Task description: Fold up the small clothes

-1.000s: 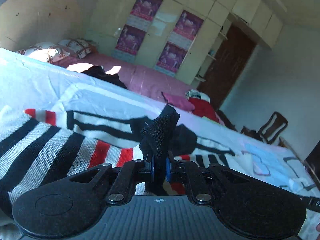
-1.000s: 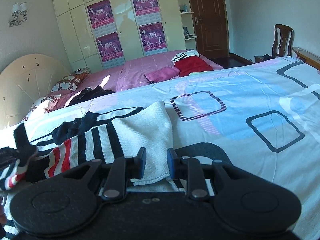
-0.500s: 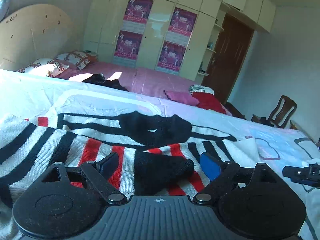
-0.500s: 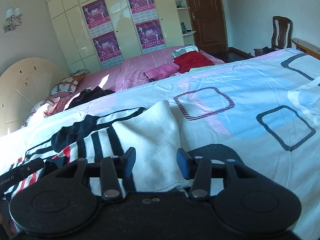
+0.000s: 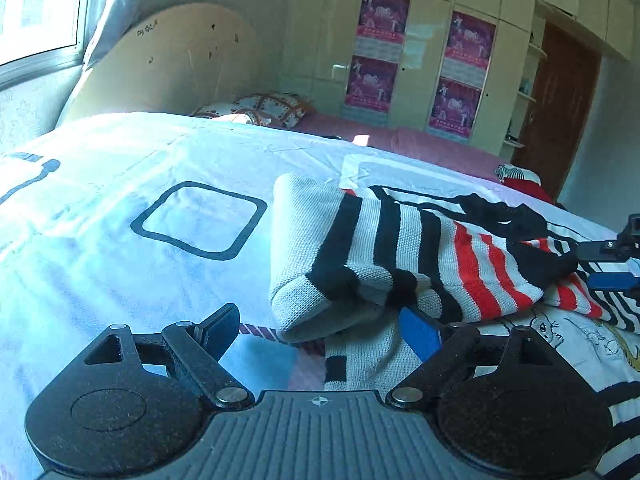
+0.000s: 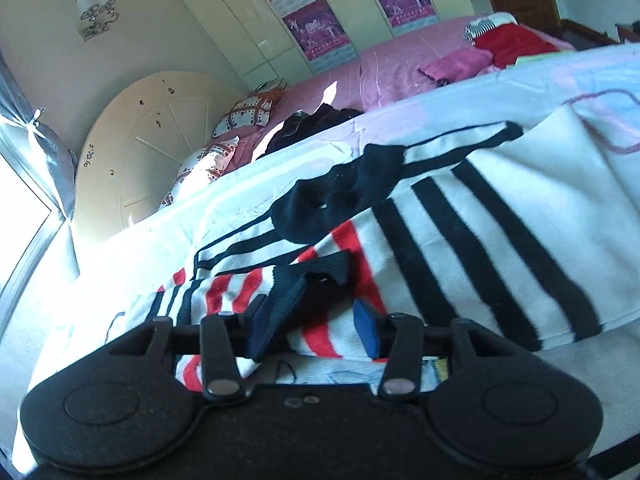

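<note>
bedsheet [image 5: 120, 160] under half-folded sweater [image 5: 400, 240]; left gripper [image 5: 320, 328] wide open, empty, hem ahead; right gripper [image 6: 312, 328] part open, empty, cuff [image 6: 316, 272] between jaws; next likely grip.

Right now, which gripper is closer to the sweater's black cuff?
Right. The right gripper has the black cuff just ahead of its open fingertips. The left gripper is open at the striped sweater's folded white edge, away from it.

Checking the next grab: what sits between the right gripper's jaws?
In the right wrist view, the open right gripper straddles the striped sweater: its black cuff and red-and-white stripes lie between the jaws, ungripped.
</note>
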The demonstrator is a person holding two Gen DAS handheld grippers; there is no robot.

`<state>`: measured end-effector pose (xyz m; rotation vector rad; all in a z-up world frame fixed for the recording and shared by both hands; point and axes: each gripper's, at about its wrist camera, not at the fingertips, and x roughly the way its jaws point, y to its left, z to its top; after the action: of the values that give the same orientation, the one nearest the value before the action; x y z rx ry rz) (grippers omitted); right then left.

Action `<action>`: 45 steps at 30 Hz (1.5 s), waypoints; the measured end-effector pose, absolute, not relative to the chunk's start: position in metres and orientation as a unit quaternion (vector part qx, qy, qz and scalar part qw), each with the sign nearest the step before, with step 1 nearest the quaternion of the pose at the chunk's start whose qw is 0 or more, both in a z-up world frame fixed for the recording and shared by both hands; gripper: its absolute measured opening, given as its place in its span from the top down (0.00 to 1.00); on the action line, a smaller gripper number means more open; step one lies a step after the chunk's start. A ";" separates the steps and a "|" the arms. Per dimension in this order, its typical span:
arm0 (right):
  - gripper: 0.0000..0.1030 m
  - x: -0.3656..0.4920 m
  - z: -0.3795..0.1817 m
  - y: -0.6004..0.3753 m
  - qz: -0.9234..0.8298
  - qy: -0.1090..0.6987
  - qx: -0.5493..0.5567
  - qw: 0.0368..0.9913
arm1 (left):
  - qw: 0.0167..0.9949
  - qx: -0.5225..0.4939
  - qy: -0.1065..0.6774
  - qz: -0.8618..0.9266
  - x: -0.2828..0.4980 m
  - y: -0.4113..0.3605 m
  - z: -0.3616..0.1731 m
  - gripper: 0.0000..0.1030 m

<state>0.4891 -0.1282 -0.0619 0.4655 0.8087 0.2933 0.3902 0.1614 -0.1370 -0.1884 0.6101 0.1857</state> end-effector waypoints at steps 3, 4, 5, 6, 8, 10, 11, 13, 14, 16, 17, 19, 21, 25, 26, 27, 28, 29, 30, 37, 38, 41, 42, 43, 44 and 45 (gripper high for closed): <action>0.55 0.502 -0.071 -0.121 0.127 0.405 0.239 0.873 | 0.942 -0.090 0.312 0.079 0.398 0.164 -0.142 0.15; 0.62 0.505 -0.074 -0.119 0.118 0.408 0.234 0.874 | 0.942 -0.089 0.314 0.076 0.401 0.162 -0.144 0.15; 0.79 0.507 -0.074 -0.116 0.111 0.408 0.227 0.878 | 0.942 -0.090 0.315 0.077 0.403 0.162 -0.145 0.16; 0.90 0.508 -0.074 -0.114 0.109 0.405 0.218 0.881 | 0.941 -0.092 0.316 0.078 0.404 0.163 -0.146 0.15; 0.93 0.506 -0.067 -0.111 0.111 0.388 0.200 0.893 | 0.938 -0.103 0.319 0.082 0.406 0.168 -0.149 0.15; 0.93 0.495 -0.047 -0.113 0.118 0.341 0.171 0.917 | 0.940 -0.101 0.317 0.082 0.408 0.168 -0.149 0.15; 0.93 0.489 -0.037 -0.116 0.117 0.316 0.158 0.928 | 0.940 -0.099 0.317 0.081 0.408 0.168 -0.150 0.15; 0.93 0.478 -0.019 -0.132 0.101 0.272 0.137 0.947 | 0.941 -0.101 0.313 0.082 0.407 0.169 -0.150 0.15; 0.93 0.476 -0.014 -0.142 0.090 0.260 0.132 0.952 | 0.941 -0.100 0.312 0.086 0.410 0.167 -0.150 0.15; 0.93 0.477 -0.016 -0.163 0.061 0.263 0.122 0.955 | 0.940 -0.104 0.310 0.093 0.410 0.169 -0.151 0.15; 0.93 0.481 -0.023 -0.173 0.049 0.281 0.119 0.951 | 0.940 -0.109 0.312 0.090 0.410 0.170 -0.152 0.15; 0.93 0.488 -0.042 -0.189 0.047 0.321 0.136 0.936 | 0.940 -0.102 0.313 0.091 0.411 0.167 -0.152 0.15; 0.93 0.485 -0.052 -0.191 0.047 0.325 0.127 0.936 | 0.940 -0.100 0.314 0.091 0.412 0.165 -0.151 0.15; 0.93 0.472 -0.050 -0.187 0.058 0.300 0.124 0.944 | 0.941 -0.092 0.313 0.090 0.410 0.163 -0.147 0.15; 0.93 0.470 -0.050 -0.187 0.063 0.292 0.120 0.947 | 0.939 -0.089 0.319 0.089 0.410 0.163 -0.148 0.15; 0.93 0.470 -0.052 -0.186 0.063 0.295 0.112 0.947 | 0.939 -0.087 0.322 0.086 0.411 0.163 -0.149 0.15; 0.93 0.477 -0.058 -0.187 0.056 0.312 0.104 0.943 | 0.938 -0.084 0.325 0.083 0.411 0.163 -0.148 0.15; 0.91 0.480 -0.064 -0.188 0.053 0.328 0.104 0.938 | 0.938 -0.081 0.329 0.078 0.412 0.165 -0.147 0.15; 0.89 0.483 -0.070 -0.191 0.051 0.347 0.108 0.930 | 0.937 -0.082 0.330 0.075 0.410 0.166 -0.146 0.15; 0.76 0.461 -0.058 -0.211 0.051 0.332 0.169 0.926 | 0.954 -0.105 0.272 0.066 0.385 0.174 -0.111 0.16; 0.79 0.459 -0.055 -0.209 0.056 0.325 0.167 0.929 | 0.957 -0.104 0.266 0.050 0.392 0.168 -0.105 0.16; 0.85 0.462 -0.049 -0.192 0.097 0.314 0.138 0.934 | 0.962 -0.092 0.255 -0.003 0.419 0.139 -0.097 0.16; 0.85 0.463 -0.049 -0.184 0.107 0.317 0.116 0.935 | 0.962 -0.078 0.261 -0.011 0.429 0.128 -0.098 0.16; 0.85 0.464 -0.052 -0.175 0.119 0.317 0.093 0.936 | 0.961 -0.057 0.272 -0.019 0.440 0.113 -0.100 0.16; 0.85 0.465 -0.055 -0.169 0.129 0.321 0.074 0.935 | 0.960 -0.037 0.278 -0.023 0.449 0.100 -0.107 0.16; 0.87 0.467 -0.061 -0.164 0.130 0.331 0.053 0.933 | 0.956 -0.018 0.294 -0.016 0.457 0.090 -0.116 0.16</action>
<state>0.4674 -0.1641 -0.0614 0.1089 0.6773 0.2664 0.4571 0.0901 -0.1161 -0.0371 0.5968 -0.0334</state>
